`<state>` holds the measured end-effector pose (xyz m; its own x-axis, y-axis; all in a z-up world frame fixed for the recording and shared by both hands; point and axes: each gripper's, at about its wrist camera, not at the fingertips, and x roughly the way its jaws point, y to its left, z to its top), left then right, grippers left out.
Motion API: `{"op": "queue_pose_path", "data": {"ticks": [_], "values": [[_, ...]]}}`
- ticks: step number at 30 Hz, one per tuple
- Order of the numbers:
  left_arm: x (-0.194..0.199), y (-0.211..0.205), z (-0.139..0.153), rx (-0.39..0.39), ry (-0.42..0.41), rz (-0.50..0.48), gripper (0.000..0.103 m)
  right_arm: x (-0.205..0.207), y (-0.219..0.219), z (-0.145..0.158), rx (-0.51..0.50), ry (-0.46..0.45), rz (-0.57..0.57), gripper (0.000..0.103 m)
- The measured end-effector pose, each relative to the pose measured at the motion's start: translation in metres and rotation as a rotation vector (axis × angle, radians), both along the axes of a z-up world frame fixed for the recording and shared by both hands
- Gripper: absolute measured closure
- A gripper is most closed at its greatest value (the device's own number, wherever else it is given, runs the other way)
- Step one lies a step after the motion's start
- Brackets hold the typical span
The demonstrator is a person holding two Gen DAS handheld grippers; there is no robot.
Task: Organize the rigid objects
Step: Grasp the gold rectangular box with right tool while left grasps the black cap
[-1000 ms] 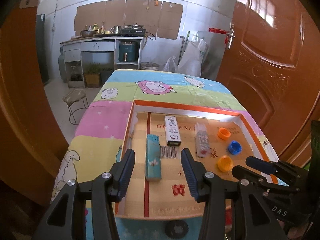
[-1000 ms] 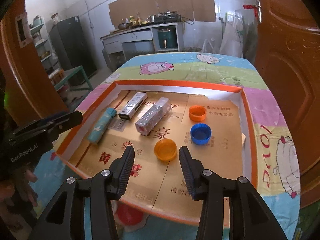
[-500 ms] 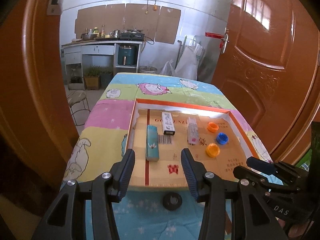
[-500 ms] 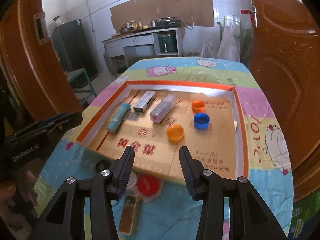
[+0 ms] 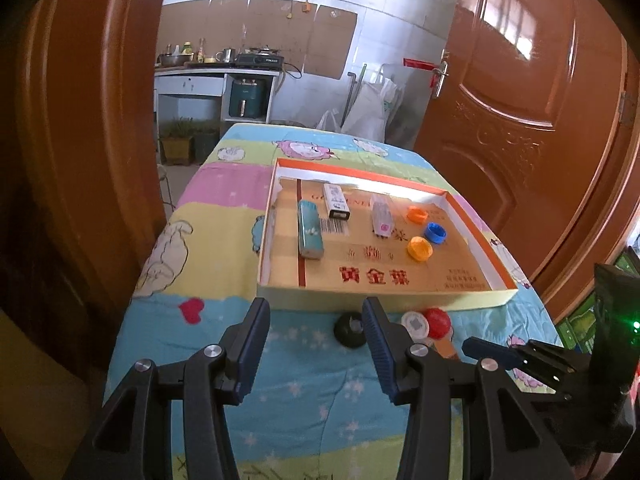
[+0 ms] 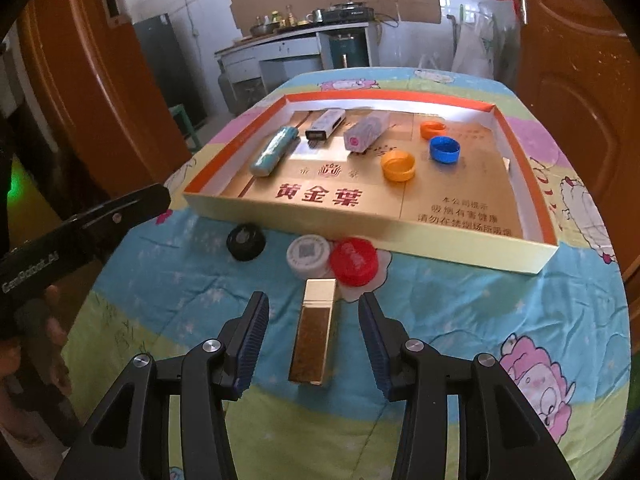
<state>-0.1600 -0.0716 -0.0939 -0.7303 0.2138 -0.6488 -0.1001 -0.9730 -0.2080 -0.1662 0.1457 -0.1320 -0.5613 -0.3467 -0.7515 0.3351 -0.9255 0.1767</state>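
A shallow cardboard tray (image 6: 520,258) with an orange rim lies on the table. In it lie a teal lighter (image 6: 274,151), a white lighter (image 6: 326,123), a clear lighter (image 6: 366,132), two orange caps (image 6: 398,165) and a blue cap (image 6: 445,149). In front of the tray lie a black cap (image 6: 245,241), a white cap (image 6: 308,255), a red cap (image 6: 354,261) and a gold lighter (image 6: 313,338). My right gripper (image 6: 313,334) is open, one finger on each side of the gold lighter. My left gripper (image 5: 316,344) is open and empty, just left of the black cap (image 5: 350,330).
The table wears a colourful cartoon cloth (image 5: 208,248). Orange wooden doors (image 5: 520,112) stand on both sides. A kitchen counter (image 5: 212,76) is far behind. The other gripper (image 6: 80,232) shows at the left of the right wrist view.
Both grippers have pulled back from over the tray toward the table's near edge. The caps and gold lighter in front of the tray have come into view. Both stay open.
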Motion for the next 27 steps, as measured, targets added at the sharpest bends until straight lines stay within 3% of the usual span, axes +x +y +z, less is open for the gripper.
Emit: {"op": "queue_pose_path", "data": {"ticks": [3,7,11,19,27], "values": [[0.005,-0.003,-0.005,0.002,-0.008,-0.005,0.055,-0.001,-0.005,-0.005,0.022,-0.010,-0.009,0.056],[0.009,-0.010,-0.009,0.010,-0.014,-0.001,0.055,-0.003,-0.013,-0.008,0.056,-0.009,-0.011,0.065],[0.011,-0.017,-0.013,0.022,-0.023,0.004,0.055,-0.005,-0.020,-0.012,0.126,-0.001,-0.027,0.085],[0.005,-0.008,-0.018,0.038,-0.048,-0.049,0.055,-0.004,-0.018,-0.009,0.140,0.005,-0.037,0.085],[-0.016,0.028,-0.028,-0.007,-0.106,-0.088,0.055,0.007,0.005,0.003,0.108,0.023,-0.079,0.085]]}}
